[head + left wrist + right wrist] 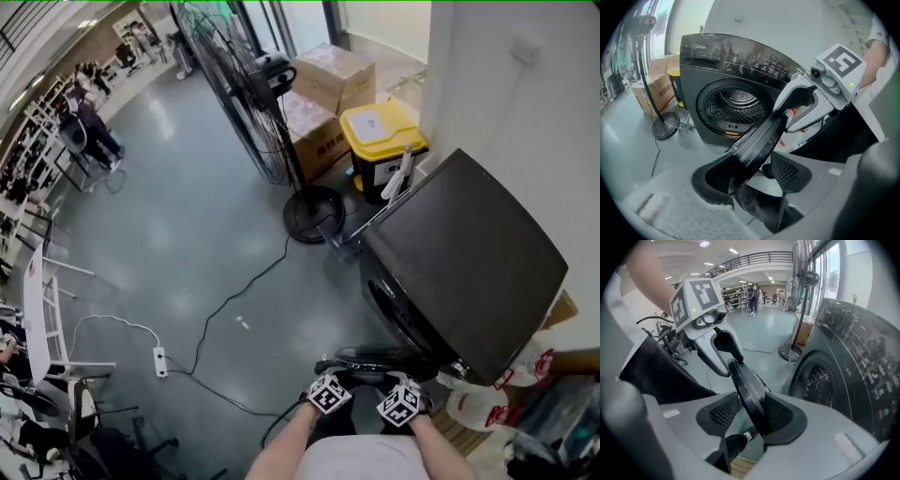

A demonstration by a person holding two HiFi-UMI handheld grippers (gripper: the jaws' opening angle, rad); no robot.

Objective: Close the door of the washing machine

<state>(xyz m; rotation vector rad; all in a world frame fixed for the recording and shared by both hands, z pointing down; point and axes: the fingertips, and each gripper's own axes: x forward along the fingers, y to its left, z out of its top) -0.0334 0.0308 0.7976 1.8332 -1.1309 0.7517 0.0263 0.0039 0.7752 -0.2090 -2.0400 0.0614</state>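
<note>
The left gripper (750, 177) and right gripper (752, 413) straddle the door (759, 140) rim with jaws apart, not clamping it. An uneven push could let the rim slip out before the door latches on the washing machine (717, 70).

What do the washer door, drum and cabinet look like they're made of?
Door: glossy dark plastic rim, probably glass centre; it mirrors light. Drum: bare steel, shiny and perforated. Cabinet: dark painted metal by its smooth satin sheen, though plastic is possible.

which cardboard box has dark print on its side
The nearer box, between the fan and the yellow-lidded bin; the farther box behind it shows no print.
</note>
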